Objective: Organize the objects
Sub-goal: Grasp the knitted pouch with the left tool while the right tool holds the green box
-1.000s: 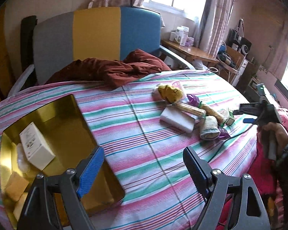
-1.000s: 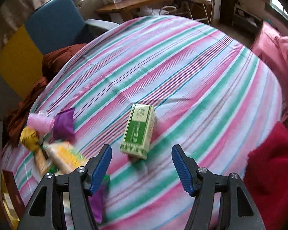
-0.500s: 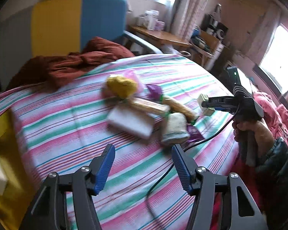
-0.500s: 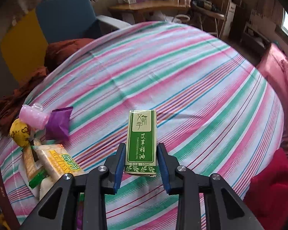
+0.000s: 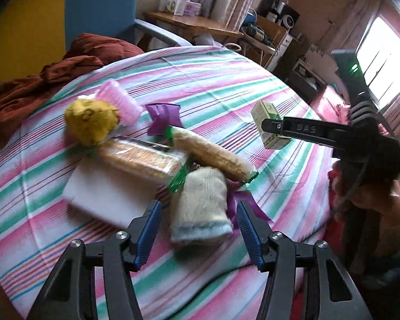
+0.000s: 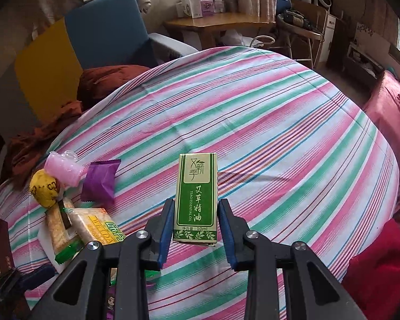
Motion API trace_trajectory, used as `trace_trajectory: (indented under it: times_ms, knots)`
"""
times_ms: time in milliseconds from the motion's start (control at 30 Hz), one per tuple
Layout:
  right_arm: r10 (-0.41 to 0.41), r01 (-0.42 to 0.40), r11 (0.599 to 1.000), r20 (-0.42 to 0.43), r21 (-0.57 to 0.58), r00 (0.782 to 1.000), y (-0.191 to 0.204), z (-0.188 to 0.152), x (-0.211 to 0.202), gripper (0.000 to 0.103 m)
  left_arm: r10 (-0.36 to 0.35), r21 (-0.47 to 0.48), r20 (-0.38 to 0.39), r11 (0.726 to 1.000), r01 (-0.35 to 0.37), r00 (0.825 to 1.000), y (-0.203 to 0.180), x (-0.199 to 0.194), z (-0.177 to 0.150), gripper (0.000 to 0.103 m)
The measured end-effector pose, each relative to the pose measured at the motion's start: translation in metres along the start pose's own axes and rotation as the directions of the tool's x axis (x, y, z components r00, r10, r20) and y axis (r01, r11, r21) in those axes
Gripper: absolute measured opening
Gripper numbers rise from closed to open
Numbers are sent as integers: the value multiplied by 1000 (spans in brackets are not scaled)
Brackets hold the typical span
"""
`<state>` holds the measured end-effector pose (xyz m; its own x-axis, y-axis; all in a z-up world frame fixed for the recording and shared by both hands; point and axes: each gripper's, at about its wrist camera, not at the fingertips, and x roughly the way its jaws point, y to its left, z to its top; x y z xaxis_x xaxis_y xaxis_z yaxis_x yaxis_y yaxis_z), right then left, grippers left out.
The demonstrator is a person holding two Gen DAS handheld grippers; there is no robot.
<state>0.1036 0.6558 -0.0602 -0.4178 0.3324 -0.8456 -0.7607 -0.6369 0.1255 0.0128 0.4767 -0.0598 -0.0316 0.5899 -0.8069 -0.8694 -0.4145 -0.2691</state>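
Striped tablecloth [image 6: 266, 122], right tongs [image 6: 196, 233] clamping green box [image 6: 196, 197], left tongs [image 5: 198, 229] spread around cream roll [image 5: 200, 202]

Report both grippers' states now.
Left gripper: open, holding nothing.
Right gripper: shut on the green essential oil box.

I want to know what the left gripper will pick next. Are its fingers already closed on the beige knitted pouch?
No. The left gripper is open, its blue fingers either side of the beige knitted pouch with gaps showing.
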Motion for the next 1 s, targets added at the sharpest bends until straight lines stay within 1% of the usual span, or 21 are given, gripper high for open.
trace_trajectory:
  times_ms: [100,233,367,433,500,600,700,800,900,1000]
  knots:
    - [3,-3,1000,7,-4,1000,1,0,-1,32,1,0,-30,1000,-1,1000,0,16,5,54]
    - [6,-6,1000,8,-2,1000,0,1,-1,32,-7,-7,-39,1000,7,999,1,30,11,54]
    - [1,0,1000,8,-14,1000,1,1,0,32,-14,-19,-47,1000,13,999,4,40,13,57]
    - [-3,3,1000,8,-21,1000,2,1,1,32,-18,-17,-43,1000,18,999,6,40,10,55]
    - [-8,8,1000,11,-21,1000,0,1,1,32,-17,1,-30,1000,17,999,4,35,6,52]
    - [-3,4,1000,35,-16,999,-1,2,-3,32,-18,-18,-20,1000,17,1000,8,23,-7,51]
    - [1,0,1000,45,-29,999,1,2,-4,32,-15,-30,-6,999,15,1000,13,7,-26,51]
    - [14,-10,998,60,-56,998,7,2,-7,32,-2,-22,15,1000,2,1000,16,-12,-47,51]
    - [40,-33,996,86,-83,995,13,0,-13,32,12,-50,19,999,-11,1000,25,-30,-70,51]
    - [57,-45,993,108,-109,993,19,-1,-18,32,36,-75,32,997,-34,999,34,-47,-85,51]
